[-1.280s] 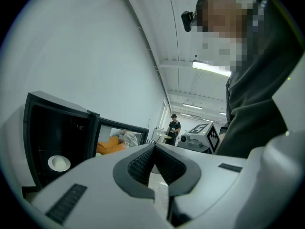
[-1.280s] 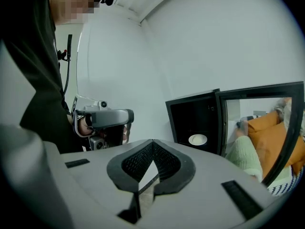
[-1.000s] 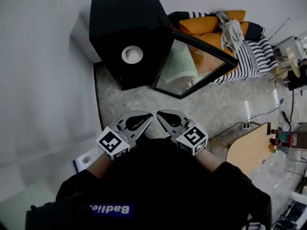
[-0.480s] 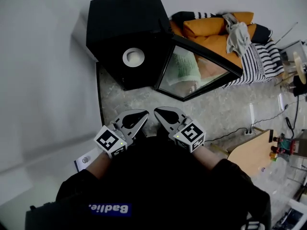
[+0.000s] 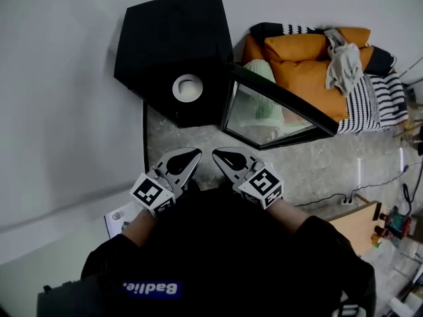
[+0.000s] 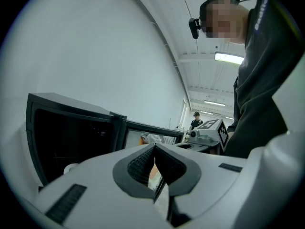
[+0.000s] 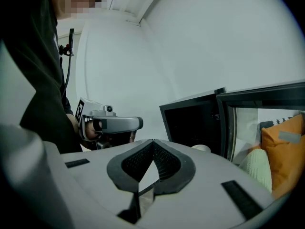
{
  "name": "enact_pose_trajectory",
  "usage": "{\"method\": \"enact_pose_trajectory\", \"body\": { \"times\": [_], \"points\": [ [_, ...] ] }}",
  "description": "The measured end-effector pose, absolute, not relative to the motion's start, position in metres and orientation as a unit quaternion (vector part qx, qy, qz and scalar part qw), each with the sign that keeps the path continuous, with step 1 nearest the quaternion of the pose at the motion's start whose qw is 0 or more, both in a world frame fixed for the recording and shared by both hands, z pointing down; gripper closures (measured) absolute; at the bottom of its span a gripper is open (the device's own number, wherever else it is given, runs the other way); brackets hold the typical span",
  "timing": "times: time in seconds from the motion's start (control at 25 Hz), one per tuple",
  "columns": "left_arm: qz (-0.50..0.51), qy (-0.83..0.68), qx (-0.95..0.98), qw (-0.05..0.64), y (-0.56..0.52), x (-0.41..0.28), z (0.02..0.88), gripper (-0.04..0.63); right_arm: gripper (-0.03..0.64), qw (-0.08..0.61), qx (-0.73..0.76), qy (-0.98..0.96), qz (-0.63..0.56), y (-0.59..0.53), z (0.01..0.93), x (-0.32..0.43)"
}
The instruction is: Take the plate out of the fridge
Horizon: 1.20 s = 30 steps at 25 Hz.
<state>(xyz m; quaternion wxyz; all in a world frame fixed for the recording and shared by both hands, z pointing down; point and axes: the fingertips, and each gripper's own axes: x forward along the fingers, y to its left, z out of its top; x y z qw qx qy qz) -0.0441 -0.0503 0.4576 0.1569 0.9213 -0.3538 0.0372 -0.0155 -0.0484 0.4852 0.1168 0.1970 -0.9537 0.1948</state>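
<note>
A small black fridge (image 5: 173, 41) stands on the floor against the white wall, its glass door (image 5: 277, 114) swung open to the right. Inside it lies a white round plate (image 5: 188, 88); the same plate shows as a pale edge (image 6: 71, 167) in the left gripper view and as a pale rim (image 7: 202, 148) in the right gripper view. My left gripper (image 5: 195, 153) and right gripper (image 5: 217, 154) hover side by side near my body, well short of the fridge opening. Both are shut with nothing between the jaws.
An orange cushion (image 5: 305, 71) and a striped cover (image 5: 370, 107) with a grey cloth lie right of the fridge. A wooden board (image 5: 353, 226) and cables sit at lower right. A person (image 6: 196, 120) stands far off in the room. A white wall runs along the left.
The view has shifted, so the fridge now sits a little lower and more centred. Both grippers keep their place near my body and stay shut.
</note>
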Motion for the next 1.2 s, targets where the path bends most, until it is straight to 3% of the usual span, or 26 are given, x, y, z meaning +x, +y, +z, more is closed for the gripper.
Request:
{"method": "enact_pose_trajectory", "body": {
  "times": [0.8, 1.2],
  "points": [
    [0.089, -0.362, 0.915, 0.154, -0.113, -0.114, 0.511, 0.58, 0.607, 0.151, 0.243, -0.938, 0.194, -0.092, 0.494, -0.052],
    [0.156, -0.361, 0.908, 0.144, -0.143, -0.136, 0.565, 0.508, 0.607, 0.17, 0.275, -0.925, 0.199, -0.097, 0.502, -0.054]
  ]
}}
